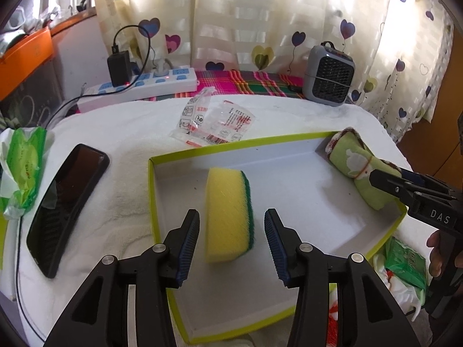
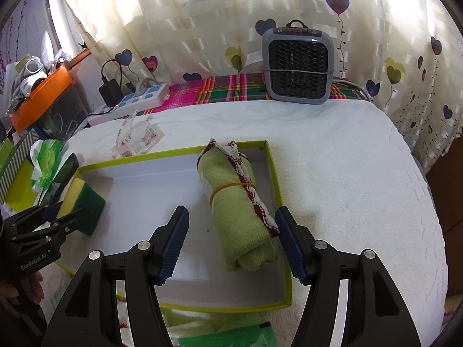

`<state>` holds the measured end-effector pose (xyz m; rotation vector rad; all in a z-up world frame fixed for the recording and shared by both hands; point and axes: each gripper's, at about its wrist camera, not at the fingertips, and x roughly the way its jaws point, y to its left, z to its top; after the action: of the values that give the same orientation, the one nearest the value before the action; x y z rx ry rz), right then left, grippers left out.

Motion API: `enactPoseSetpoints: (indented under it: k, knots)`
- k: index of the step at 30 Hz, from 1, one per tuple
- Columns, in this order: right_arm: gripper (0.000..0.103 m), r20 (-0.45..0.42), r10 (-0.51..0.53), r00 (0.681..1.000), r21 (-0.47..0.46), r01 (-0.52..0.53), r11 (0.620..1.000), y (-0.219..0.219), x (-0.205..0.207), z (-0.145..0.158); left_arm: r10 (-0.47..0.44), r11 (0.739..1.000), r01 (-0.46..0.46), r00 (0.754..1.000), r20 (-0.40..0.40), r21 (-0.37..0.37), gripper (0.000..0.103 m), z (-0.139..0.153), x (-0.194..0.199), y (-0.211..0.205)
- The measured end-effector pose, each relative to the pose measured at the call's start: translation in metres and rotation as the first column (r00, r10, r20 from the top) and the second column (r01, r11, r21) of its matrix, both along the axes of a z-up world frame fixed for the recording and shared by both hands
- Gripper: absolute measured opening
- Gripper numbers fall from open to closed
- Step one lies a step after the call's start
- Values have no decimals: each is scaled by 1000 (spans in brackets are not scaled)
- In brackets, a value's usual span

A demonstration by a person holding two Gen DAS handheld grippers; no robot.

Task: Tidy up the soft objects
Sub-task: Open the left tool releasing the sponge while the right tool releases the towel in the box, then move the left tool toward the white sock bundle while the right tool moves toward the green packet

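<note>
Both grippers spread over a shallow tray, one soft thing lying between each pair of fingers.

The left gripper (image 1: 231, 245) stands open around a yellow and green sponge (image 1: 228, 217) set on edge at the tray's (image 1: 185, 153) left side, pads apart from it. The right gripper (image 2: 231, 245) is also spread, a rolled green towel (image 2: 240, 208) bound by a rubber band lying between its fingers by the tray's right wall; its right pad may just brush the roll. "DAS" and "GenRobot.AI" are printed on the grippers. The tray rests on a white towel (image 2: 347, 173); a phone (image 1: 66, 205) lies left, a small heater (image 2: 298, 66) and flowered curtain (image 2: 202, 14) far behind.
</note>
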<state>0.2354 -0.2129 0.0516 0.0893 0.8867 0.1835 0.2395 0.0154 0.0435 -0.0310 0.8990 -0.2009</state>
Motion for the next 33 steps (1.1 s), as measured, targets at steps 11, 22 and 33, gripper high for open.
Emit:
enactPoseSetpoints:
  k: [11,22,33]
  knots:
    - [63,59,14,998,-8,-14,1000,2,-31,14,2,1000,-2,998,58,6,45,19,-38,-5]
    - [63,110,23,994,-7,-22,1000,6,-70,22,16,1000,-16,995,96,-5,45,26,-82,-5]
    - [63,165,26,986,-2,-26,1000,6,-109,25,49,999,-50,992,118,0,46,19,-121,-3]
